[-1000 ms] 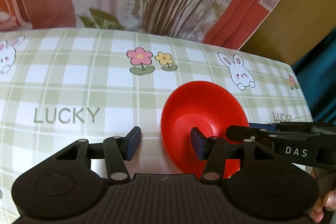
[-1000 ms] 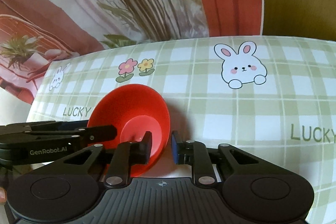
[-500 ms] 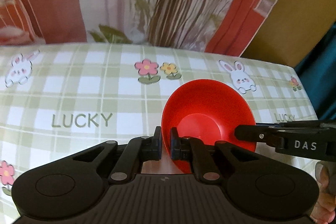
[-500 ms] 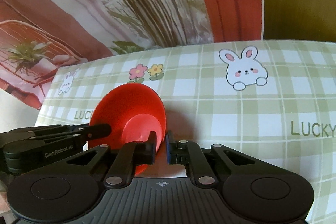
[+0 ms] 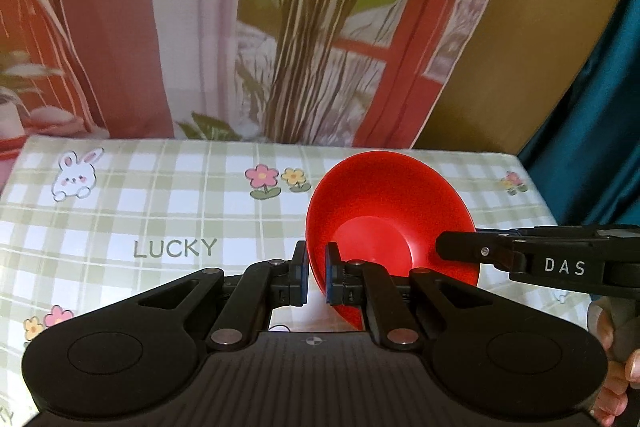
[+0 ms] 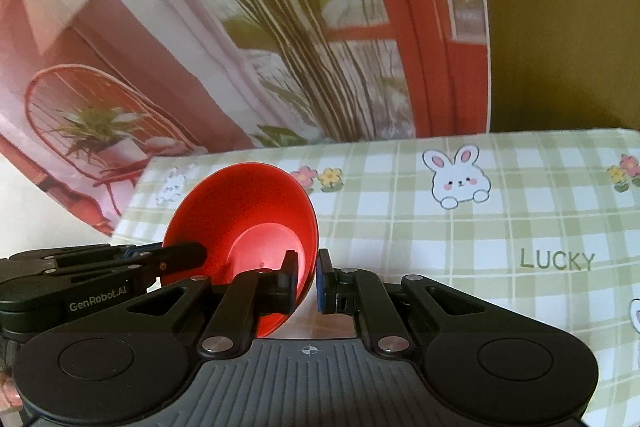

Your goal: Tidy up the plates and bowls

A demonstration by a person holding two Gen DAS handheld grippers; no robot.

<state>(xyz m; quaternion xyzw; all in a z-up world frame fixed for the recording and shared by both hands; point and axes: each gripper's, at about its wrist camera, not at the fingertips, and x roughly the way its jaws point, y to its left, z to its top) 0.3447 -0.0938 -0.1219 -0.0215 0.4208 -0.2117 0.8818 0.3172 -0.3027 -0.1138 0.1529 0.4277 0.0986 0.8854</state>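
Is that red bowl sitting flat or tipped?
Tipped. The red bowl shows its empty inside to the cameras, its rim pinched by the left gripper and right gripper.

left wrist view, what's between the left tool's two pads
The rim of the glossy red plastic bowl sits pinched between the left tool's pads; the right wrist view shows the right tool clamping the opposite rim.

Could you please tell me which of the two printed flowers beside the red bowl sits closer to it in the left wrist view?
The yellow flower: it sits right beside the red bowl, while the pink flower is one place further left.
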